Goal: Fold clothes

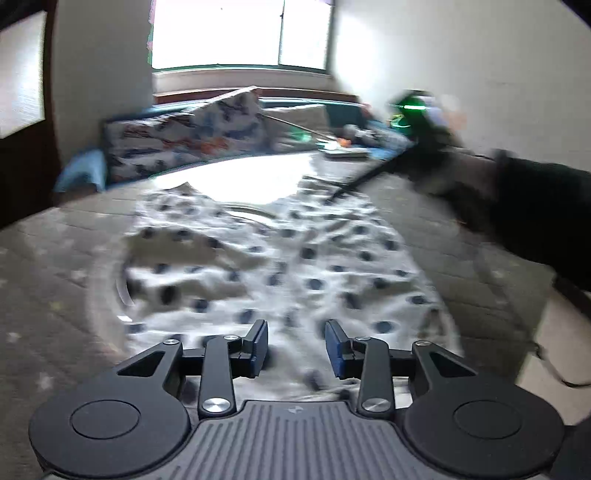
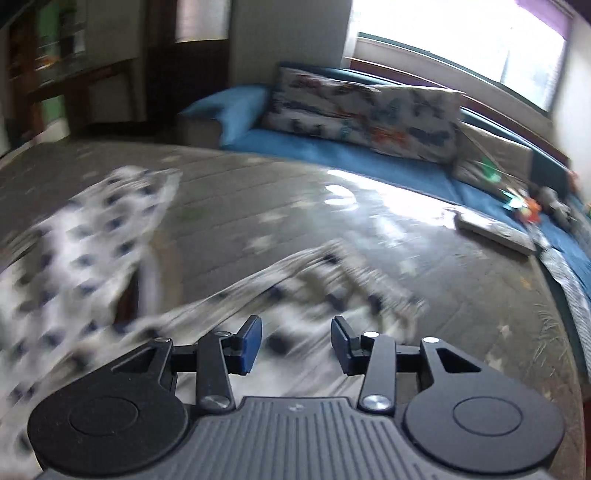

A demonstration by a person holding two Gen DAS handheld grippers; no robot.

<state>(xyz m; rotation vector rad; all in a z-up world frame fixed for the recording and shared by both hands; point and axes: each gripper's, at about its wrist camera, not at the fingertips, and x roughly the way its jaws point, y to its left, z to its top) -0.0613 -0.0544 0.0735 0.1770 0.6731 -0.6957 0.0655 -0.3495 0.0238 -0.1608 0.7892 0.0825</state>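
A white garment with dark blue dots (image 1: 280,266) lies crumpled on a grey table (image 1: 55,280). My left gripper (image 1: 296,345) is open and empty just above the garment's near edge. In the left wrist view the right gripper (image 1: 417,122) shows blurred at the far right, above the garment's far corner. In the right wrist view the same garment (image 2: 85,236) spreads from the left to under my right gripper (image 2: 296,341), which is open with cloth below its jaws, not gripped.
A blue sofa (image 2: 332,151) with butterfly-print cushions (image 2: 369,110) stands behind the table. A flat grey book-like thing (image 2: 495,230) lies at the table's far right. Small toys (image 2: 532,206) sit on the sofa. A window (image 1: 240,33) is behind.
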